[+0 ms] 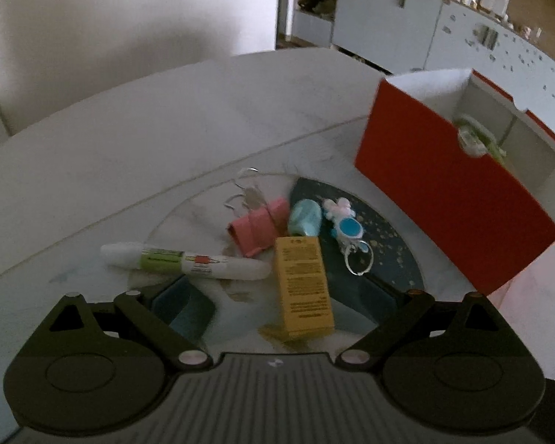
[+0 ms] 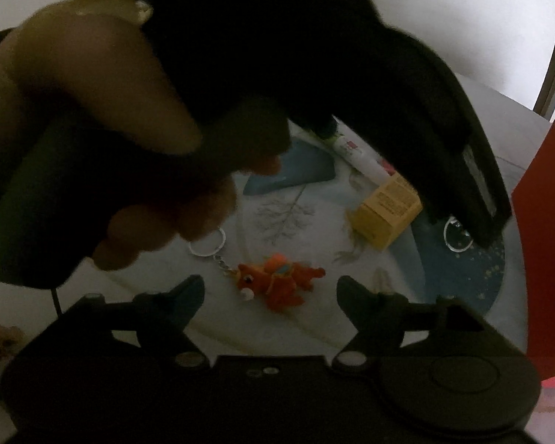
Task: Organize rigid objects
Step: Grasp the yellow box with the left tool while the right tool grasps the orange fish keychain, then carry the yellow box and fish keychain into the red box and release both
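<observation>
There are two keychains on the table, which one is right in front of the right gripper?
The orange plush keychain, lying between the open fingers of the right gripper. The blue-and-white keychain lies farther away, beside the yellow box.

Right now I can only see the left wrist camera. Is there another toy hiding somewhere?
Observer: Yes, an orange keychain toy that your view misses.
Operator: Is the other gripper near it?
Observer: The right gripper is open, and the toy lies just ahead, between its fingertips.
Operator: Where's the toy's ring?
Observer: The metal ring lies left of the toy in the right wrist view, joined by a short chain.
</observation>
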Motion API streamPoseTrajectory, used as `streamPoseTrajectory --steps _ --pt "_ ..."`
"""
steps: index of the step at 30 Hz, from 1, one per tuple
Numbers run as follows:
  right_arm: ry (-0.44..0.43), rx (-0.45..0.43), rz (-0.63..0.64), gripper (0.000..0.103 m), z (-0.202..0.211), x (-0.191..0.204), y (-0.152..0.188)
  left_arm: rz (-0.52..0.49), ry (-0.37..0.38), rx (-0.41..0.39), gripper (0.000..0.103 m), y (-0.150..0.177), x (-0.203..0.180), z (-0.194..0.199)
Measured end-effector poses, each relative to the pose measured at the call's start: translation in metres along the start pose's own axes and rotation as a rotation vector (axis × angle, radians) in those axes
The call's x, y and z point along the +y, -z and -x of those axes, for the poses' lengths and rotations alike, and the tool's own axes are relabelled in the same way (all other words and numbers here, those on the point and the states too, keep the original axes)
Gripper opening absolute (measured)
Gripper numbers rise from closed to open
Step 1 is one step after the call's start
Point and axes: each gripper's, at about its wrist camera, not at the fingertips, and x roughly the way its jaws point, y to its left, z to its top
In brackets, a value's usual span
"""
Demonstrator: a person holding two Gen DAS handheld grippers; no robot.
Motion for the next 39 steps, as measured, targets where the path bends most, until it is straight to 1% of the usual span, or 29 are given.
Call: streamPoseTrajectory --steps 5,9,10,13,14,17,18,20,21,23,25,28,32,37,39 --pt "0.0 0.014 0.0 0.073 -0.002 0.003 0.002 -0.025 0.016 0.025 0.098 0.0 -0.007 -0.016" --pt "0.01 0.02 0.011 0.066 -0.003 0.008 0.003 -0.038 0.013 0.034 0.098 -0.001 -0.01 -0.024" --pt "0.014 0.018 0.018 0.065 -0.003 0.009 0.003 -0.043 0.014 0.032 0.097 -0.001 -0.011 -0.026" --pt "0.027 0.014 0.035 0.065 -0.003 0.014 0.003 -0.071 0.013 0.028 0.092 -0.001 -0.014 -0.027" --pt "0.03 0.011 0.037 0.063 -0.002 0.015 0.003 -0.081 0.008 0.027 0.09 -0.001 -0.016 -0.027" --pt "0.034 0.007 0.041 0.059 -0.001 0.019 0.003 -0.112 -0.002 0.024 0.077 -0.001 -0.02 -0.027" --pt "0.035 0.006 0.043 0.059 -0.001 0.02 0.003 -0.118 -0.007 0.025 0.075 -0.001 -0.021 -0.028" --pt "0.036 0.006 0.043 0.058 0.001 0.023 0.003 -0.118 -0.007 0.027 0.071 -0.001 -0.021 -0.029" --pt "0.036 0.007 0.041 0.058 0.001 0.024 0.003 -0.117 -0.006 0.029 0.066 -0.002 -0.021 -0.03" --pt "0.04 0.01 0.034 0.058 0.003 0.027 0.004 -0.119 -0.01 0.033 0.061 -0.003 -0.022 -0.031" --pt "0.046 0.012 0.026 0.057 0.005 0.029 0.004 -0.123 -0.019 0.033 0.059 -0.004 -0.023 -0.032" --pt "0.054 0.013 0.014 0.057 0.009 0.031 0.007 -0.122 -0.03 0.033 0.051 -0.005 -0.023 -0.032" --pt "0.073 0.007 -0.013 0.057 0.02 0.032 0.014 -0.099 -0.021 0.045 0.034 -0.007 -0.019 -0.034" --pt "0.098 0.001 -0.061 0.056 0.038 0.029 0.027 -0.079 -0.028 0.052 0.031 -0.007 -0.016 -0.033" --pt "0.112 -0.007 -0.088 0.056 0.042 0.021 0.021 -0.076 -0.028 0.055 0.03 -0.006 -0.015 -0.032"
